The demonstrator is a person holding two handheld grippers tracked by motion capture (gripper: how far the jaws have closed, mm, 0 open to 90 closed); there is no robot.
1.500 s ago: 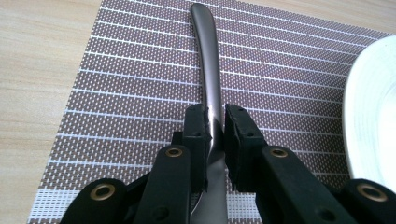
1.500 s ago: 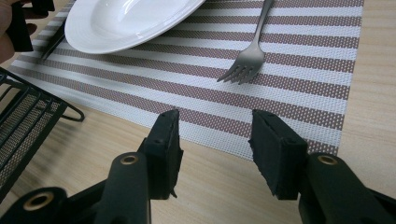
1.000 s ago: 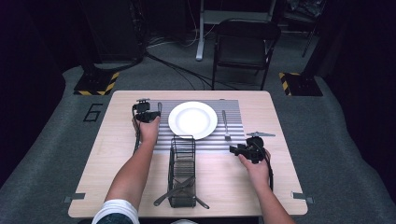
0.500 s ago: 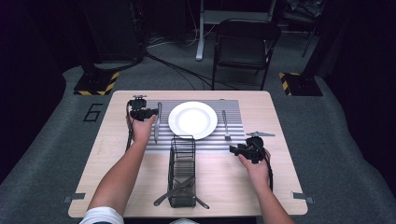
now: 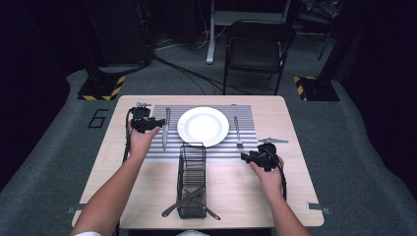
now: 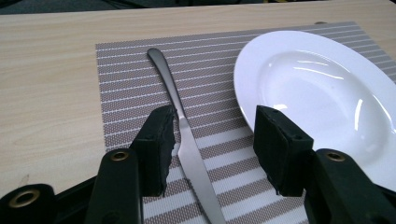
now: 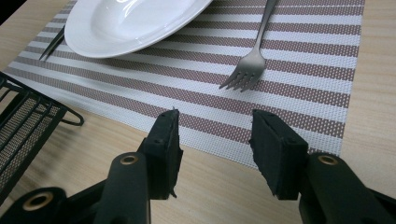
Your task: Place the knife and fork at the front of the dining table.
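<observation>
From above, my left gripper (image 5: 158,122) sits at the far left of the striped placemat (image 5: 246,147), just beside the knife (image 5: 165,129), which lies flat on the mat to the left of the white plate (image 5: 202,126). My right gripper (image 5: 244,157) rests near the mat's front right corner, close to the fork (image 5: 237,131) lying on the plate's other side. The black wire basket (image 5: 192,182) stands in front of the plate, and some cutlery (image 5: 189,199) is left in it.

Through the left gripper view, my jaws have just been opening; they stand apart with nothing pinched, and the knife (image 6: 184,135) lies loose on the mat beneath them, its handle pointing away, the plate (image 6: 327,93) just to its right.

Through the right gripper view, my jaws are parted and empty over the table's wood at the mat's edge. The fork (image 7: 254,51) lies ahead on the stripes, prongs toward me, untouched.

As I judge it, the place setting is well along: plate, knife and fork are laid. What remains in the basket is probably next.
</observation>
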